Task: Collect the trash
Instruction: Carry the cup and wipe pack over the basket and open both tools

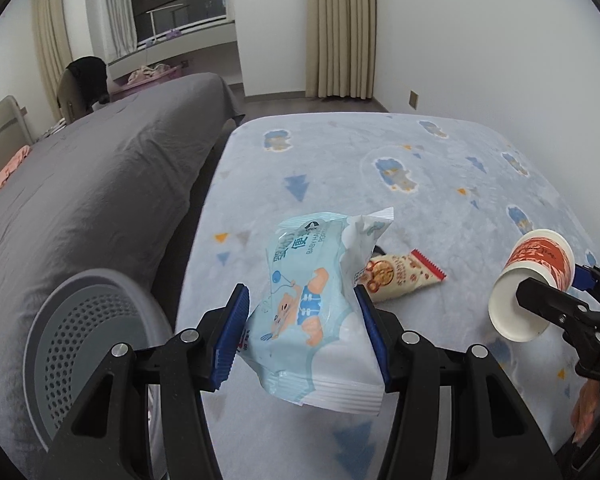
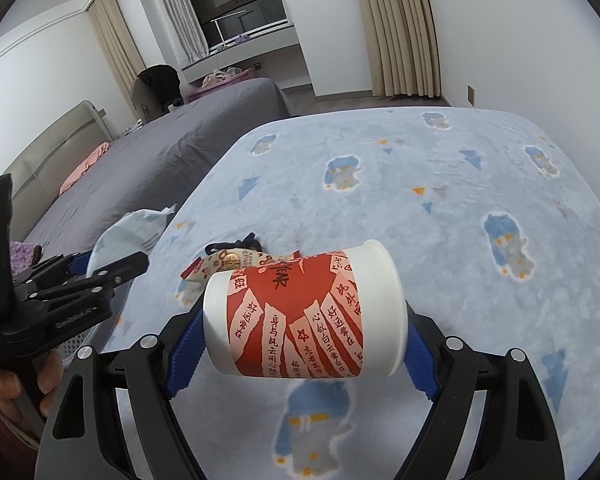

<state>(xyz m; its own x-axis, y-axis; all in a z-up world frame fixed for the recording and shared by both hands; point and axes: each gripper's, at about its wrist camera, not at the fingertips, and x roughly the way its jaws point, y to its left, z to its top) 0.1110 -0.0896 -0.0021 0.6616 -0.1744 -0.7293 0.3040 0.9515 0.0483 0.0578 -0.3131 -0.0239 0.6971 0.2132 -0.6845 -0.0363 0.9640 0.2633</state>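
Observation:
My left gripper (image 1: 302,334) is shut on a light blue baby-wipes packet (image 1: 316,308) and holds it above the blue patterned bed cover (image 1: 380,160). My right gripper (image 2: 302,332) is shut on a red and white paper cup (image 2: 304,308), held sideways above the cover; the cup also shows in the left wrist view (image 1: 534,284). A beige snack wrapper (image 1: 404,272) with a red edge lies on the cover beyond the packet; in the right wrist view (image 2: 228,262) it sits behind the cup next to a small black item (image 2: 236,242). The left gripper and packet show at the left of the right wrist view (image 2: 128,236).
A grey perforated bin (image 1: 88,340) stands at the lower left, between the blue bed and a grey-covered bed (image 1: 100,168). Pink cloth (image 1: 4,176) lies on the grey bed. Curtains, a window and a chair stand at the back.

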